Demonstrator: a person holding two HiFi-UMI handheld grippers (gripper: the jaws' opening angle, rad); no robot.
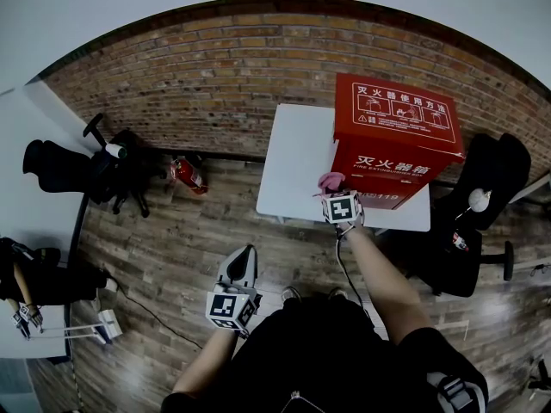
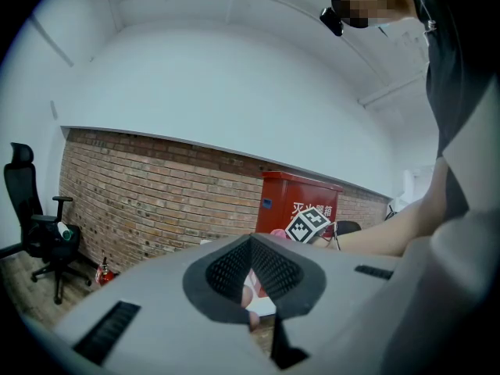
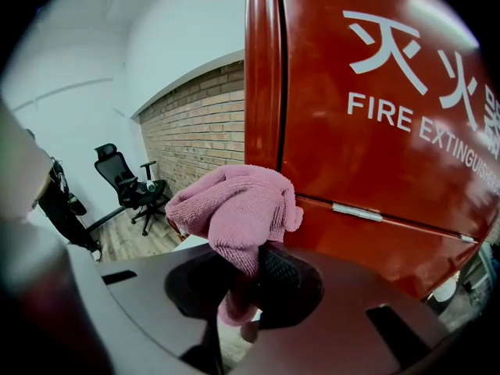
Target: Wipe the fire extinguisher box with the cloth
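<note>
Right gripper (image 3: 251, 278): jaws closed on a low fold of the pink cloth (image 3: 234, 209), with the bulk bunched loose above them. Cloth: at the left front edge of the red fire extinguisher box (image 3: 375, 123); contact not certain. Box: upright on the right side of the white tabletop (image 1: 297, 157), close to its near edge. Risks, as I judge them: the thin pinch may give under drag and drop the cloth; a hard push may slide the box along the tabletop; a bare jaw may scrape paint. Left gripper (image 1: 235, 289): tips together, holding nothing, low over the wooden floor, well apart from the box. Cable (image 1: 344, 269) under the right arm may snag. Surrounds: black chair (image 1: 482, 205) just right of the table, second chair (image 1: 108, 166) and small red extinguisher (image 1: 185, 173) by the brick wall. None blocks the box front.
</note>
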